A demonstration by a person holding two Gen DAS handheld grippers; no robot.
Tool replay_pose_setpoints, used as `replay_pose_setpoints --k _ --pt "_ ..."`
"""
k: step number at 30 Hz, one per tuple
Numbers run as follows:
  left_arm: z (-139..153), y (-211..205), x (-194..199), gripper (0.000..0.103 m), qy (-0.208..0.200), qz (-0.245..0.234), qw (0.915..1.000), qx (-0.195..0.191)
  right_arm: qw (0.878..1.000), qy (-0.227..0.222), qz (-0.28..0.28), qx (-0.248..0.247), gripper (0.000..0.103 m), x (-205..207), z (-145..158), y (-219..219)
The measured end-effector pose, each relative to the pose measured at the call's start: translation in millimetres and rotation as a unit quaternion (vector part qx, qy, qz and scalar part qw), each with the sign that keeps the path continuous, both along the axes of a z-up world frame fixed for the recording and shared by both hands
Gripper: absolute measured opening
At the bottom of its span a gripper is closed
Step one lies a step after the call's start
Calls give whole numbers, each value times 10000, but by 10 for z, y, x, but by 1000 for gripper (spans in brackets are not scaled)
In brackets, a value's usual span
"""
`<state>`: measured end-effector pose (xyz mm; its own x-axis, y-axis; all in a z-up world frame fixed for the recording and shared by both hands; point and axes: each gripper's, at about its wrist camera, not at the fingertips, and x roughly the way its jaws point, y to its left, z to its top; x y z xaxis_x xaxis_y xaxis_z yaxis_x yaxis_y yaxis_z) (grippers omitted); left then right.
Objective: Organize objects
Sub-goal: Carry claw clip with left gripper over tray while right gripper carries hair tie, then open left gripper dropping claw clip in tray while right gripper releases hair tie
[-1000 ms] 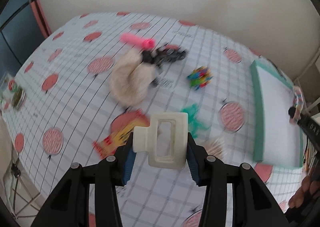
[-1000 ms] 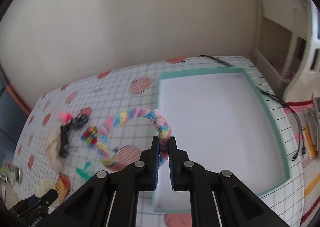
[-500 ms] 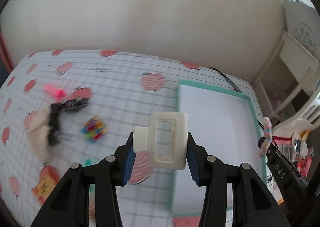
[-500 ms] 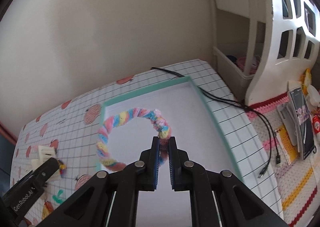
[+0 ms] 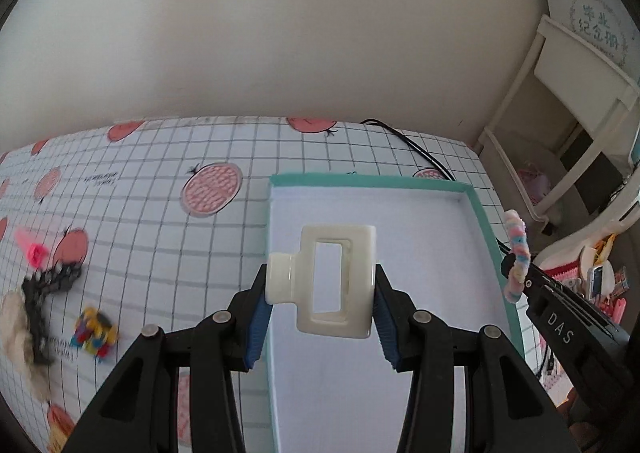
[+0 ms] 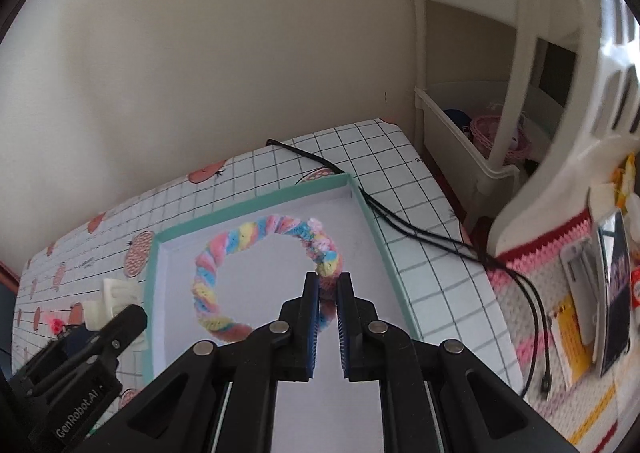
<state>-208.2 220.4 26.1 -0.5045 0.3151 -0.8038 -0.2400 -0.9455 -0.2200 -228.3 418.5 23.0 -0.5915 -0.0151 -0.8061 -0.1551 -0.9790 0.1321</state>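
The left gripper (image 5: 320, 295) clamps a cream hair claw clip (image 5: 326, 281) above the near left part of the teal-rimmed tray (image 5: 486, 229), and in the right wrist view its black body reads "GenRobot.AI". The right gripper (image 6: 328, 287), marked "DAS" in the left wrist view, pinches a pastel braided headband (image 6: 240, 253) hanging over the same tray. To the left, on the gridded, strawberry-printed tablecloth (image 5: 160, 189), lie a pink clip (image 5: 34, 253), a black clip (image 5: 48, 285) and a multicoloured clip (image 5: 94, 333).

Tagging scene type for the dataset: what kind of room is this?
Likely a home bedroom or child's room: a white shelf unit with a pink basket, a fruit-print grid cloth over the surface, and hair accessories lying about.
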Motion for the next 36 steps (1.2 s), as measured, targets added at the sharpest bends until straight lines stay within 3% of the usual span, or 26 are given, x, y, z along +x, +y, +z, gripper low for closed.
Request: replay_pose_setpoints --k 17,36 --pt "-383 570 -357 48 -296 -447 9974 -473 9946 -858 365 446 9 -702 -470 -101" --pt "-467 644 -366 48 -354 -542 9961 -597 9917 -959 532 671 12 -806 -556 -189"
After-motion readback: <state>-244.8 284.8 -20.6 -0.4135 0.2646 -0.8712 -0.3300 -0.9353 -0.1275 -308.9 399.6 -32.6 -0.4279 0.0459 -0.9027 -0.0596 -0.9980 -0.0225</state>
